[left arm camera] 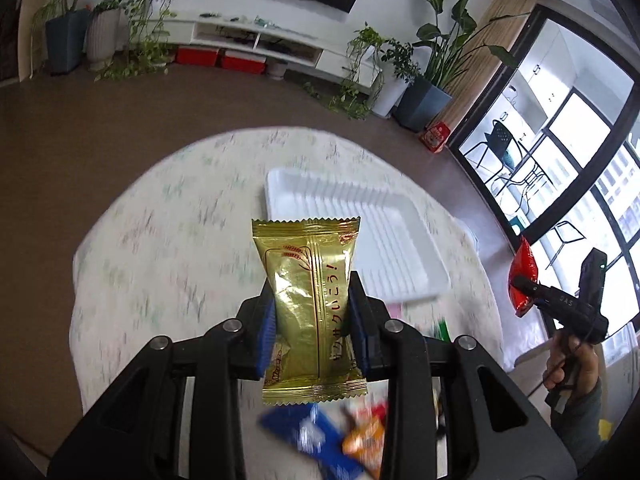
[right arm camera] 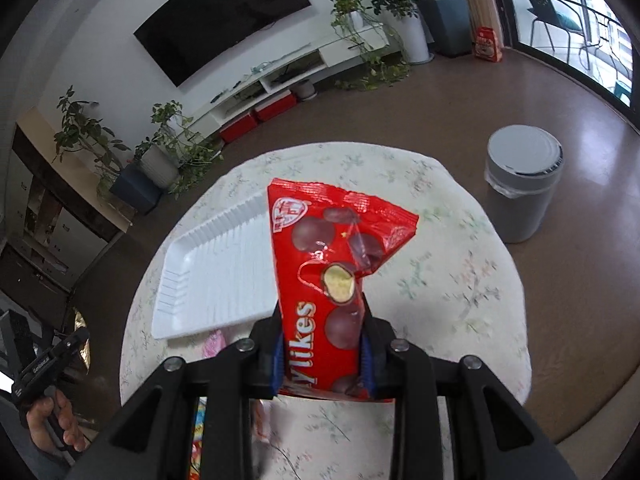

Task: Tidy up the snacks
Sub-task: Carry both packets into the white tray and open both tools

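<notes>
Two grippers each hold a snack above a round table [right arm camera: 460, 264] with a pale flowered cloth. The left gripper [left arm camera: 312, 320] is clamped narrow on a gold packet [left arm camera: 310, 304], its blue pads pressing the packet's two long sides; the packet stands upright between the fingers, crimped ends at top and bottom, clear of the table. The right gripper [right arm camera: 322, 350] is likewise closed narrow on a red bag [right arm camera: 324, 264] printed with chocolate balls; the pads grip its lower part and its wider top leans off to the right.

Below the gold packet, in the left wrist view, a blurred blue wrapper [left arm camera: 308, 436] and an orange one [left arm camera: 366, 440] lie on the cloth close to the camera. In the right wrist view something pink [right arm camera: 214, 344] lies just beside the near edge of the tray.

Farther out, an empty white ribbed tray [right arm camera: 208, 276] sits on the table, beyond both held snacks. In the left wrist view the other gripper shows at the right edge with the red bag, a hand [left arm camera: 568, 364] on its handle.

Off the table, a grey bin [right arm camera: 520, 184] stands on the brown floor. At the far wall are a white low cabinet [left arm camera: 256, 36], red boxes [left arm camera: 220, 58] under it, potted plants [left arm camera: 432, 64] and a dark screen [right arm camera: 224, 24].
</notes>
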The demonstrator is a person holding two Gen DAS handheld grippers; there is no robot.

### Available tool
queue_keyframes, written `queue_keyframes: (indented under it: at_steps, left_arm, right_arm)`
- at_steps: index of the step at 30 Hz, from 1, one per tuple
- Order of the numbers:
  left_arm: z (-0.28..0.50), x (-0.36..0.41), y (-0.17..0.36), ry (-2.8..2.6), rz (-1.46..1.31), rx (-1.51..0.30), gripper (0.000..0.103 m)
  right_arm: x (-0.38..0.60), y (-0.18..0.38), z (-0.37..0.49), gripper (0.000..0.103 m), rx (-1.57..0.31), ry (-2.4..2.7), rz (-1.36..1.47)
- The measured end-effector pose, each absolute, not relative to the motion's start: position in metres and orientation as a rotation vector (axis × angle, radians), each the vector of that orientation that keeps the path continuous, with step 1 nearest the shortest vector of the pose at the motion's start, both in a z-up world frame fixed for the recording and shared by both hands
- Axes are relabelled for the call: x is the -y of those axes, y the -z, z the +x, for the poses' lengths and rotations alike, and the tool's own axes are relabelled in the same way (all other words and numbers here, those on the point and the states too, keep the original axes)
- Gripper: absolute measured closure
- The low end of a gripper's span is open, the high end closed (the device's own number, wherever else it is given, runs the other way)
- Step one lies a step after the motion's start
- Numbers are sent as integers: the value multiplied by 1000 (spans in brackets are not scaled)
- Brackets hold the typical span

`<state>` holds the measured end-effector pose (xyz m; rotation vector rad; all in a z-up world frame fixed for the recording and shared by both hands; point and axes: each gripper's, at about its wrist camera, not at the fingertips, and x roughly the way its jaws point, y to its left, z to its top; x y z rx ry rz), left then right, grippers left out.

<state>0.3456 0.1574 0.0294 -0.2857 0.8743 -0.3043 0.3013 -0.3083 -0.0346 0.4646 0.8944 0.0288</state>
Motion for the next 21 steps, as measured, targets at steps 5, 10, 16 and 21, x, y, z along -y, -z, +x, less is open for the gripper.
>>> queue_keyframes:
  at_steps: [5, 10, 16, 21]
  left_arm:
    - [414, -143, -22, 310, -281, -911, 74]
    - [458, -117, 13, 335, -249, -994, 74]
    - [485, -82, 56, 384, -207, -1052, 74]
    - [501, -65, 82, 382, -180, -1078, 74]
  right_arm:
    - [269, 27, 370, 72, -913, -149, 389]
    - [241, 56, 430, 72, -1008, -228, 343]
    - [225, 88, 457, 72, -1081, -277, 329]
    - [215, 104, 461, 71, -1120, -287, 271]
